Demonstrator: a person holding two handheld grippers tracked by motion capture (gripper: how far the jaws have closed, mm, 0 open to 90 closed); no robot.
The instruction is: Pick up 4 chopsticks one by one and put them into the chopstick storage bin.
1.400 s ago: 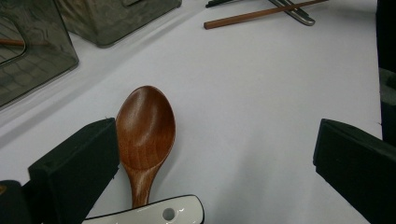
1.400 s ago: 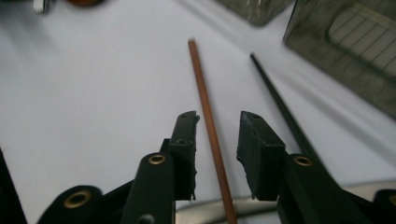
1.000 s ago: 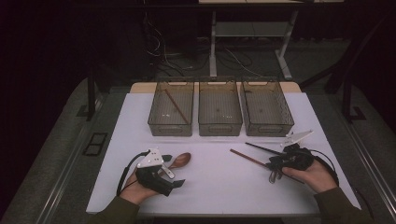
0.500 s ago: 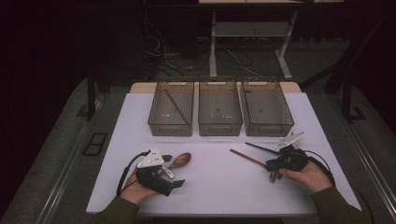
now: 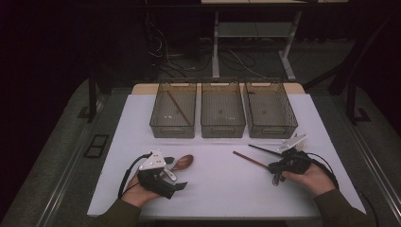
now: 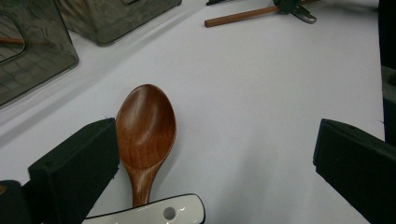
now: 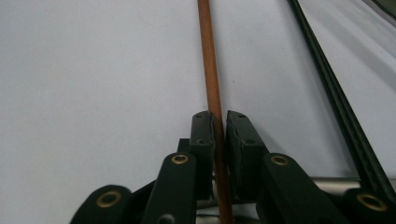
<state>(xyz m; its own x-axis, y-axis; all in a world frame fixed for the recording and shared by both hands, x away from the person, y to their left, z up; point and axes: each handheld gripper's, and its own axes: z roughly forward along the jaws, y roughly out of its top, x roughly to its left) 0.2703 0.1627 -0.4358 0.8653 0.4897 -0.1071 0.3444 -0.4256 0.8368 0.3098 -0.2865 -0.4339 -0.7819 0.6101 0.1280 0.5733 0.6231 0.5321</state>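
The brown chopstick [image 5: 249, 159] lay on the white table [image 5: 222, 189], lower right of the high view; light, stiff, slick, I judged, best pinched near its end. The right gripper [image 5: 279, 166], held low, had just been closing, its jaws pinching it. The left gripper [image 5: 171, 180] rested open beside a wooden spoon [image 6: 144, 135].

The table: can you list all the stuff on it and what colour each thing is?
Table: one, white top.
Bins: three, see-through grey, in a row at the far side.
Brown stick in bin: one, slanting in the left bin.
Wooden spoon: one, brown, between the left jaws.
White handle: one, lying across the spoon's handle.
Brown chopstick: one, in the right jaws.
Black chopstick: one, beside the brown one.
Fork: one, pale, near the right hand; hard to tell exactly.
Left gripper: black, jaws open.
Right gripper: black, jaws just closing on the brown chopstick.
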